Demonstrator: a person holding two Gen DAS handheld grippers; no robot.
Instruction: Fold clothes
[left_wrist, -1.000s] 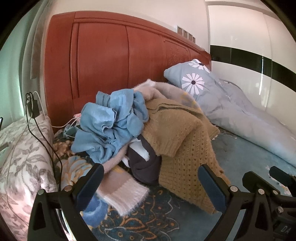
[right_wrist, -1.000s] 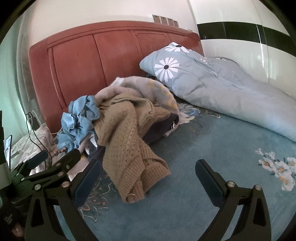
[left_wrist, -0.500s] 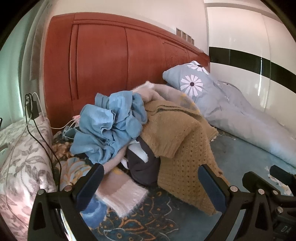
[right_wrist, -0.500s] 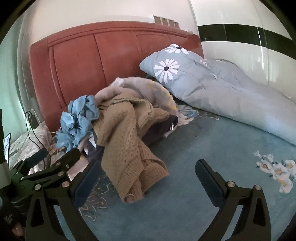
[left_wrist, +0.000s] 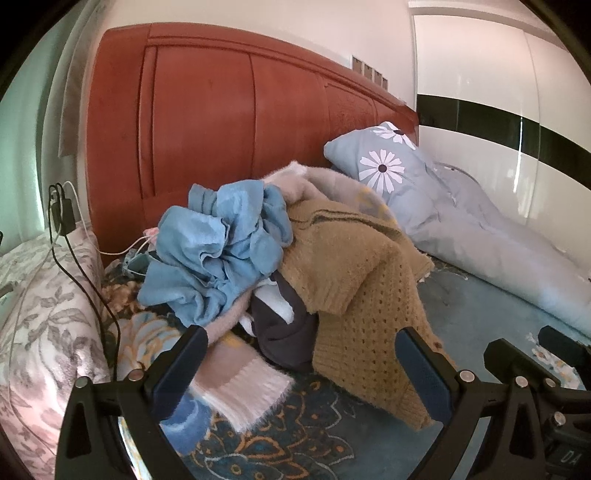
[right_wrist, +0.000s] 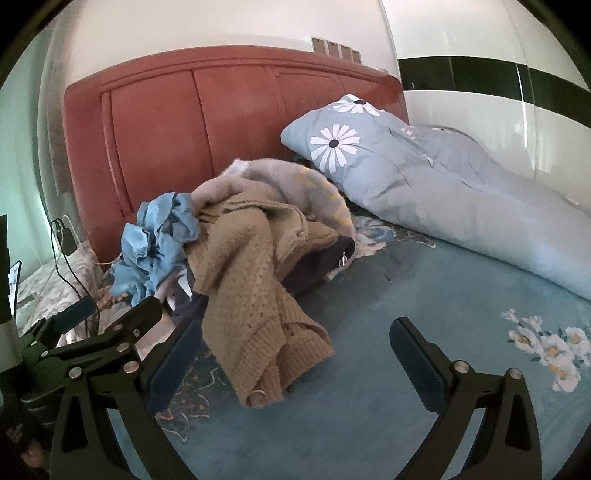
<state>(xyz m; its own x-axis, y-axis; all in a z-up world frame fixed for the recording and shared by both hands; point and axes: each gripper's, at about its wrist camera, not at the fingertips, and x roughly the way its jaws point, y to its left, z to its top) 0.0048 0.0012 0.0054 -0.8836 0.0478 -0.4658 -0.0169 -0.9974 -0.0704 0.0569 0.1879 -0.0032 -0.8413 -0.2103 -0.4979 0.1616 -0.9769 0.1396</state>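
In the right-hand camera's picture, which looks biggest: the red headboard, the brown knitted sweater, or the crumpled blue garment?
1. Red headboard, largest.
2. Brown knitted sweater, though it lies nearer the camera.
3. Crumpled blue garment, smallest and partly hidden.

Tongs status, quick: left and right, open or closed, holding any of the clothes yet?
Left tongs: open, holding nothing, short of the clothes pile.
Right tongs: open, holding nothing, beside the tan knit sweater.

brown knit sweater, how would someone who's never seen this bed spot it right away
Start at the red wooden headboard; a heap of clothes lies on the bed below it. The brown knit sweater drapes down the heap's front onto the teal bedspread. It is the only mustard openwork knit, beside a crumpled blue garment.
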